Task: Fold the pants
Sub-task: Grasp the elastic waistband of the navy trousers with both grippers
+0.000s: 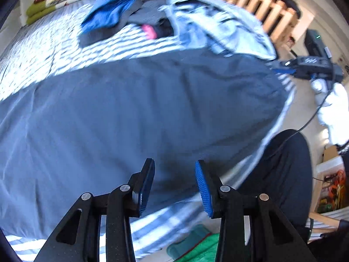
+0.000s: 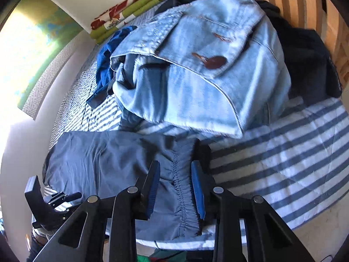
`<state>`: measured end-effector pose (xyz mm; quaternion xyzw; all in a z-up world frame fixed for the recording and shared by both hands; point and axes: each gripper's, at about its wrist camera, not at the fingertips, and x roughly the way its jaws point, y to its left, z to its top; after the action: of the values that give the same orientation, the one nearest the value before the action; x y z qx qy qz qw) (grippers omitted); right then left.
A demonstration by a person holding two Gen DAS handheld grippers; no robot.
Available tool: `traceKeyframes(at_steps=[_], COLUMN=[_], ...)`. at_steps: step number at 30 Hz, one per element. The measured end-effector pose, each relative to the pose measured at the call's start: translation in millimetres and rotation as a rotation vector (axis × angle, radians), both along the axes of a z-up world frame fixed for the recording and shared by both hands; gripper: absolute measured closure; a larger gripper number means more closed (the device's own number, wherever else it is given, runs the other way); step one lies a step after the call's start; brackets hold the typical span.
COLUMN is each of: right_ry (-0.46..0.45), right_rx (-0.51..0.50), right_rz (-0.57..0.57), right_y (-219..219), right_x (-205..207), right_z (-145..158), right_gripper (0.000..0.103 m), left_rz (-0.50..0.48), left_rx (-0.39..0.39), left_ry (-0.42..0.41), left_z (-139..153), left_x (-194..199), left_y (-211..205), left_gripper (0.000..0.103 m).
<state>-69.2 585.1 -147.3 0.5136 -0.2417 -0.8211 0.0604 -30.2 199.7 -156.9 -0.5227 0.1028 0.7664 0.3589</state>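
Grey-blue pants point(image 1: 141, 113) lie spread flat across a blue-and-white striped bed cover point(image 1: 43, 50). My left gripper point(image 1: 174, 163) hangs open over their near edge, with nothing between its blue pads. In the right wrist view the same pants point(image 2: 104, 159) stretch away to the left. Their gathered elastic waistband point(image 2: 182, 187) runs between the fingers of my right gripper point(image 2: 175, 163), which is open and straddles it. The right gripper point(image 1: 281, 67) also shows at the pants' far right end in the left wrist view.
A pile of light denim jeans point(image 2: 196, 72), a bright blue garment point(image 2: 106, 65) and dark clothes point(image 2: 305, 54) lies behind the pants. A folded green and red blanket point(image 2: 124, 15) sits far back. A wooden slatted frame point(image 2: 305, 0) borders the bed. A person's dark-trousered leg point(image 1: 283, 174) stands alongside.
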Motion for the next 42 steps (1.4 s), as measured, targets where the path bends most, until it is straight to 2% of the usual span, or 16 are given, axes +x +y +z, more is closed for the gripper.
traceKeyframes(at_steps=[4,8,10,13,16,26,30,33,35,37,42], right_ry=[-0.002,-0.023,-0.03,-0.033,-0.056,-0.094,-0.06,-0.026,-0.02,-0.023,-0.039], right_rx=[-0.067,-0.098,-0.102,-0.102,-0.182,-0.247,-0.251,-0.249,-0.247,-0.258,-0.282], right_rz=[-0.081,-0.085,-0.058,-0.047,-0.042,-0.039,-0.059,-0.107,-0.121,-0.124,-0.101], right_y=[19.3,19.7,10.8,0.8,-2.0,5.4,11.7,24.6,29.3,29.7,19.8], right_x=[26.9,42.7,42.6,35.6,25.0,27.9,35.4,42.6,44.6,44.5,39.7], right_z=[-7.2,-14.5,-18.1,-22.8,-35.6,-47.7,-38.5,-32.0,-32.1,-33.9,-41.4], right_gripper=[0.074,0.076,0.084,0.089,0.094,0.095,0.09,0.066,0.064,0.063,0.06], left_rz=[-0.108,-0.247,-0.309,-0.39,-0.449,-0.452,-0.441,-0.423,-0.391,-0.363,-0.306], left_rx=[0.057,0.087,0.085,0.058,0.011,-0.06,-0.028,0.025,0.075,0.093,0.152], left_ry=[0.054,0.083,0.089,0.084,0.123,0.123,0.106,0.045,-0.02,-0.048,-0.112], left_z=[24.3,33.5,32.8,22.8,13.8,-19.3,-18.8,-17.3,-16.8,-17.3,-16.3], left_x=[16.8,32.3,40.6,50.1,60.5,56.7,49.8,39.9,30.6,24.4,9.6], left_y=[46.6,116.7,148.7,197.6,223.4,264.4,262.2,255.4,249.5,245.6,232.5], left_gripper=[0.06,0.06,0.06,0.06,0.06,0.06,0.072,0.081,0.086,0.095,0.098])
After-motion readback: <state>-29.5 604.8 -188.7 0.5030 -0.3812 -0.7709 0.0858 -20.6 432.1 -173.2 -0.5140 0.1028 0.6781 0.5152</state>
